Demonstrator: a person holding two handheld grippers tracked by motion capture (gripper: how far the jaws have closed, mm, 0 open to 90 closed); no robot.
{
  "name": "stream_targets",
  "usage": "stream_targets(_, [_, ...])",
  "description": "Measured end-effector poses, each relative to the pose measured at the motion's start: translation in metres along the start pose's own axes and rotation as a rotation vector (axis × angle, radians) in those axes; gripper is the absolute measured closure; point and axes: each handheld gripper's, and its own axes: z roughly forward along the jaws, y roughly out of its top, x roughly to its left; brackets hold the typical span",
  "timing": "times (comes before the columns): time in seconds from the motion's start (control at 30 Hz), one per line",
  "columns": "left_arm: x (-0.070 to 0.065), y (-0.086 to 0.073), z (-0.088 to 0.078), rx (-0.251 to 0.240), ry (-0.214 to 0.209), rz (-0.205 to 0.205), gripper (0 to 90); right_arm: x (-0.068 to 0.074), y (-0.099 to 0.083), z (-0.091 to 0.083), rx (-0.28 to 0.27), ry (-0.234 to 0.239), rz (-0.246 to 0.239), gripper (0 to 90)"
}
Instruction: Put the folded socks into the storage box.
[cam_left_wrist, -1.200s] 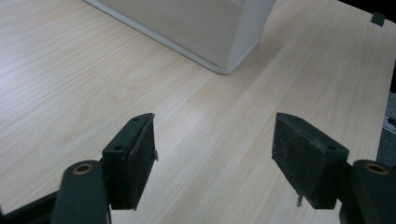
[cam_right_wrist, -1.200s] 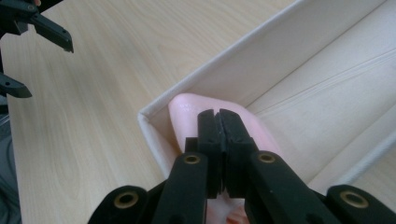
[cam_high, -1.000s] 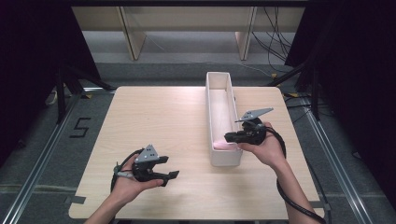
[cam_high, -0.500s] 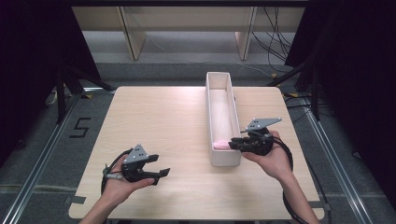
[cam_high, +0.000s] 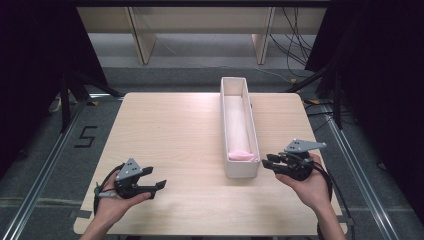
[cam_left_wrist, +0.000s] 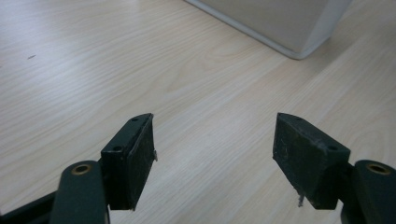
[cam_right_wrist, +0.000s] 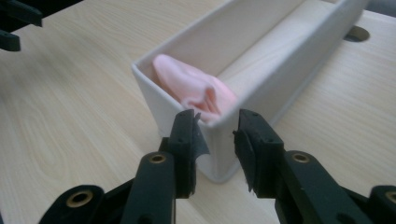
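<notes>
A long white bin (cam_high: 240, 129) is standing lengthwise on the right half of the light wooden table (cam_high: 170, 130). A pink cloth (cam_high: 241, 155) is lying bunched inside the bin, against the end wall nearest the person. In the right gripper view the cloth (cam_right_wrist: 196, 88) is sitting in that near corner, its folds reaching about to the rim.

The right gripper (cam_high: 270, 162) is resting in the person's right hand (cam_high: 310, 187), just beside the bin's near right corner, and is pointing toward it. Its jaws have just been opening and are standing partly apart. In the right gripper view the right gripper (cam_right_wrist: 215, 133) is looking straight at the corner of the bin (cam_right_wrist: 261, 79); the jaws are gripping nothing, and the cloth is lying beyond them inside the bin.

The left gripper (cam_high: 159, 186) is sitting in the left hand (cam_high: 112, 207) near the table's front left edge, well apart from the bin. In the left gripper view the left gripper (cam_left_wrist: 214, 140) is holding its jaws wide open over bare wood, with nothing between them, and a corner of the bin (cam_left_wrist: 289, 23) is showing farther off.
</notes>
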Motion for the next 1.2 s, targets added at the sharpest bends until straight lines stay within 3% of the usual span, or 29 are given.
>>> stream_targets(0.1, [0.004,-0.008,-0.003,-0.007,0.027,-0.018,29.1,-0.004,-0.013,-0.002,-0.016,-0.024,0.032,64.9])
stream_targets(0.17, [0.007,-0.015,-0.005,-0.019,0.043,-0.038,29.1,-0.01,-0.025,-0.003,-0.014,-0.07,0.022,64.1])
stream_targets(0.2, [0.007,-0.015,-0.005,-0.019,0.043,-0.038,29.1,-0.01,-0.025,-0.003,-0.014,-0.07,0.022,64.1])
stream_targets(0.3, [0.01,-0.025,-0.006,-0.031,0.063,-0.061,29.1,-0.012,-0.04,-0.002,-0.001,-0.099,0.073,61.2])
stream_targets(0.4, [0.013,-0.031,-0.006,-0.033,0.07,-0.074,29.0,-0.015,-0.047,0.0,0.0,-0.112,0.059,61.0])
stream_targets(0.43, [0.013,-0.035,-0.006,-0.038,0.075,-0.084,29.1,-0.014,-0.055,0.002,-0.005,-0.12,0.091,61.0])
stream_targets(0.5, [0.015,-0.041,-0.006,-0.038,0.084,-0.095,29.1,-0.015,-0.061,0.002,-0.004,-0.135,0.082,60.8])
stream_targets(0.53, [0.015,-0.041,-0.006,-0.038,0.084,-0.095,29.0,-0.013,-0.064,0.002,-0.004,-0.13,0.122,60.4])
stream_targets(0.7, [0.018,-0.053,-0.006,-0.053,0.094,-0.113,28.8,-0.01,-0.077,0.004,-0.011,-0.16,0.109,57.1])
stream_targets(0.77, [0.017,-0.056,-0.006,-0.053,0.105,-0.108,28.8,-0.005,-0.08,0.005,-0.001,-0.17,0.13,56.3])
stream_targets(0.97, [0.012,-0.064,-0.007,-0.074,0.108,-0.091,29.3,0.003,-0.089,0.01,-0.025,-0.189,0.133,53.7])
stream_targets(1.07, [0.01,-0.066,-0.007,-0.071,0.107,-0.089,29.4,0.004,-0.092,0.011,-0.055,-0.2,0.126,52.6])
stream_targets(1.13, [0.009,-0.066,-0.007,-0.084,0.108,-0.08,29.4,0.006,-0.092,0.01,-0.065,-0.213,0.156,50.3])
stream_targets(1.2, [0.008,-0.066,-0.007,-0.085,0.109,-0.084,29.4,0.005,-0.092,0.009,-0.071,-0.22,0.143,49.3])
